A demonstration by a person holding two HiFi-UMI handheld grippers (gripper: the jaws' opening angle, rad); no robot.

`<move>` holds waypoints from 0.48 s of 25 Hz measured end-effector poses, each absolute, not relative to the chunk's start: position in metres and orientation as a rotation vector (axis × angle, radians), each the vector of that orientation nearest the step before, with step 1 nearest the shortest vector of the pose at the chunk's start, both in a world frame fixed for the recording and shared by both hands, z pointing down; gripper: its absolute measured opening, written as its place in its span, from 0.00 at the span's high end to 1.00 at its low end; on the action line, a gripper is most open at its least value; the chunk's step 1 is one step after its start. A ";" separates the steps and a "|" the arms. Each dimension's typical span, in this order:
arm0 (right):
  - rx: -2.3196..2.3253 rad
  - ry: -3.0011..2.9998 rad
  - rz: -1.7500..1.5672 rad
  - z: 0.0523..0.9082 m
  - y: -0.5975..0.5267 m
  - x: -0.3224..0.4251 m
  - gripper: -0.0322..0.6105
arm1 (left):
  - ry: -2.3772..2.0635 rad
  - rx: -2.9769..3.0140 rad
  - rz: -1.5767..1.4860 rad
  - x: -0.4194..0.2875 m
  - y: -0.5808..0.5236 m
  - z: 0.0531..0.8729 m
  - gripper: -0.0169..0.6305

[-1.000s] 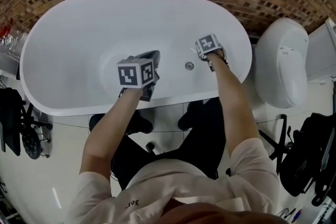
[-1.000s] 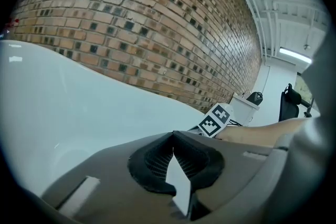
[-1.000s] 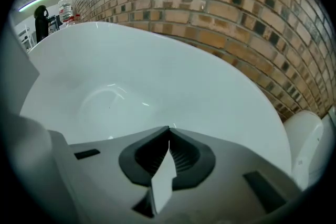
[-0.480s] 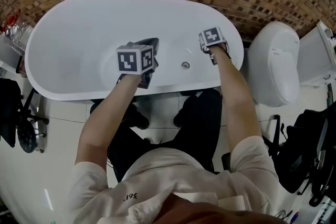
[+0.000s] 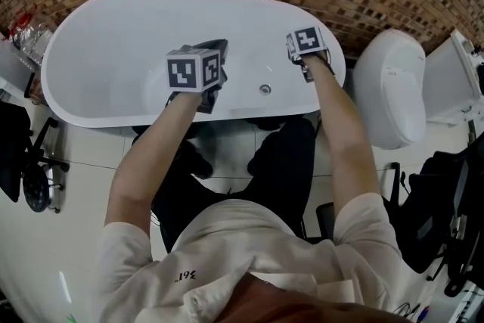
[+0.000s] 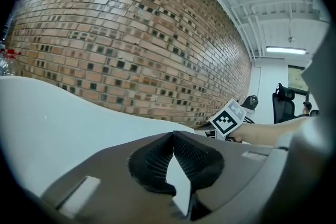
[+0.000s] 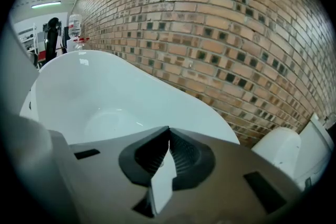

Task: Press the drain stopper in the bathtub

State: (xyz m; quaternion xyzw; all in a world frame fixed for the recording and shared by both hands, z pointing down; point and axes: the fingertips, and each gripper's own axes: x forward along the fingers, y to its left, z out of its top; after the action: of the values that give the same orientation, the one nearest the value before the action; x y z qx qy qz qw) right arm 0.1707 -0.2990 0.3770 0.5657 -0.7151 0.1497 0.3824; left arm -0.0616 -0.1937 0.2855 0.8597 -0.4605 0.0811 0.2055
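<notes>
The drain stopper [image 5: 265, 89] sits in the white bathtub [image 5: 98, 26] close to its near edge, between the two grippers and touched by neither. The left gripper [image 6: 172, 136] and the right gripper [image 7: 168, 132] both have their jaws closed tip to tip, holding nothing.

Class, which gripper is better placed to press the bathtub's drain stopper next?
Probably right: the small round metal drain stopper lies slightly nearer the right gripper than the left gripper; both have shut, empty jaws.
</notes>
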 end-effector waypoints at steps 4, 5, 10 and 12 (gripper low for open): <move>1.472 -1.839 0.362 0.355 -0.292 0.169 0.93 | -1.293 2.415 0.218 -0.063 -0.184 0.273 0.97; 1.487 -1.838 0.343 0.349 -0.292 0.172 0.93 | -1.294 2.419 0.216 -0.063 -0.182 0.271 0.97; 1.521 -1.878 0.303 0.322 -0.284 0.168 0.93 | -1.305 2.435 0.204 -0.066 -0.174 0.258 0.97; 1.538 -1.878 0.271 0.310 -0.281 0.170 0.93 | -1.313 2.442 0.195 -0.068 -0.171 0.251 0.97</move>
State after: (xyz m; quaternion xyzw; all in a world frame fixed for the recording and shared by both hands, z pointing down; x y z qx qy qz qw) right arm 0.1697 -0.2809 0.3098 0.5917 -0.7223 0.1041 0.3426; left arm -0.0676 -0.1711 0.2506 0.8643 -0.4647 0.0690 0.1798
